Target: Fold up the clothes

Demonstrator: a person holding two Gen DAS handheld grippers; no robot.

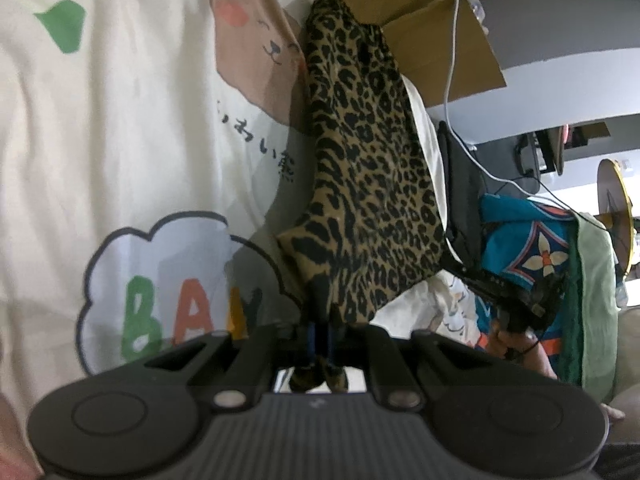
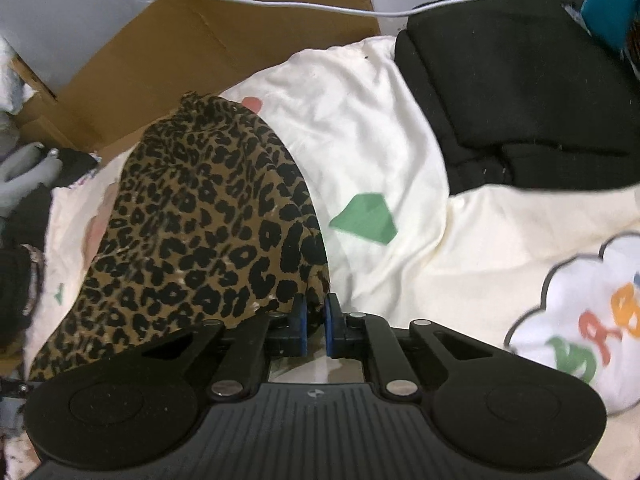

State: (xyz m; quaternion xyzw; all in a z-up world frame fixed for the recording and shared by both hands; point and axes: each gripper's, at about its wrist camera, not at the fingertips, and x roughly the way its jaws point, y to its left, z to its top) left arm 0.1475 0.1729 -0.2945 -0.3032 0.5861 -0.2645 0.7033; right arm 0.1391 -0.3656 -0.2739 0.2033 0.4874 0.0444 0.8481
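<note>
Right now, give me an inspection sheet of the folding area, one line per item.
Surface: cream printed sheet with cartoon bear and cloud prints, wrinkled.
Job's things: leopard-print garment, lifted and draped.
Clutter: black folded garment; teal patterned cloth; cardboard box.
Grippers: left claw shut on the leopard-print garment; right claw shut on its edge.
Cables: white cable across the box.
Surroundings: grey wall; a hand holds the other gripper.

The leopard-print garment [image 2: 200,216] runs ahead and left of the right gripper's fingers [image 2: 298,320], draped over the printed sheet [image 2: 360,140]. A folded dark garment [image 2: 520,92] lies on that sheet ahead to the right; a cardboard box [image 2: 200,40] stands beyond.
</note>
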